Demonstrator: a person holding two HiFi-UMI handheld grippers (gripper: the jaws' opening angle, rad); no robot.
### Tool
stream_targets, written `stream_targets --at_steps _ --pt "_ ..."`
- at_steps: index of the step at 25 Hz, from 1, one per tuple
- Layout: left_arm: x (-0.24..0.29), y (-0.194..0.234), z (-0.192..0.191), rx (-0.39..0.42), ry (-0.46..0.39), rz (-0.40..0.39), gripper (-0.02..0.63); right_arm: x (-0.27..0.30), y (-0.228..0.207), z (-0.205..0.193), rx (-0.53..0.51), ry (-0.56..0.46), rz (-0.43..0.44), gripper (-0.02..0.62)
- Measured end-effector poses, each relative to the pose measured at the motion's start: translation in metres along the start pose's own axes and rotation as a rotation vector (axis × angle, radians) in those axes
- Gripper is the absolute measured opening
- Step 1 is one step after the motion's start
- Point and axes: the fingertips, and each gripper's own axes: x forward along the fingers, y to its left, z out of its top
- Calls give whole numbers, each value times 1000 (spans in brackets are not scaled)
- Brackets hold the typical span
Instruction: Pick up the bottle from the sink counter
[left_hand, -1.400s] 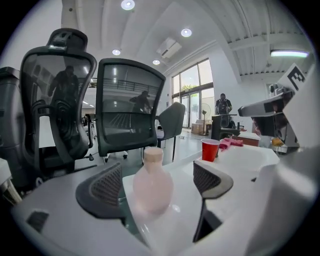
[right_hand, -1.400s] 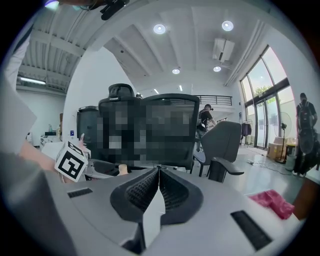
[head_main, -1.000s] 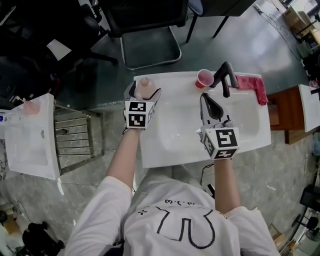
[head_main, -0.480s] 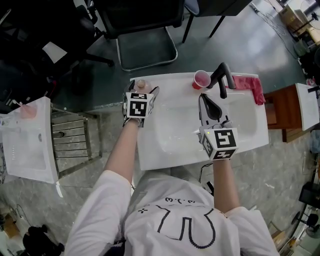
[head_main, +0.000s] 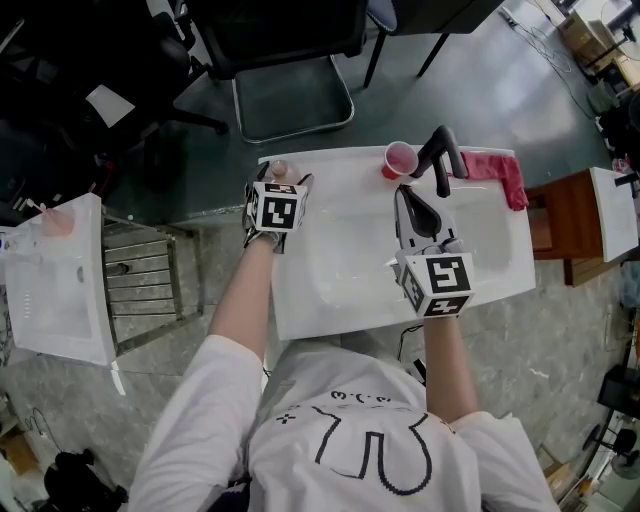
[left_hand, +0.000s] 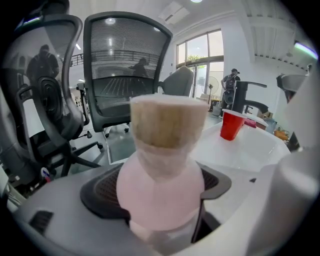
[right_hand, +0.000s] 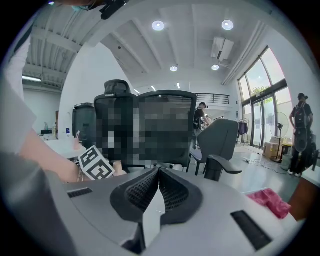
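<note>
A pale pink bottle with a tan cap stands upright at the far left corner of the white sink counter. My left gripper reaches around it, and its cube hides most of the bottle from above. In the left gripper view the bottle fills the space between the two black pads. The jaws are closing, and I cannot see them pressing on it. My right gripper hovers over the basin near the faucet, shut with nothing in it.
A red cup stands at the counter's far edge beside the black faucet. A red cloth lies at the far right corner. An office chair stands beyond the counter, a white table to the left, a wooden stand to the right.
My left gripper has moved forward until its jaws are around the bottle, and its cube now covers more of the bottle. My right gripper has barely moved.
</note>
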Motion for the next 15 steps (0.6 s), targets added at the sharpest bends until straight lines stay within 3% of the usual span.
stream_targets --at_steps 15 --pt "-30 -23 5 1 -52 -22 408 -21 7 7 -25 -14 57 29"
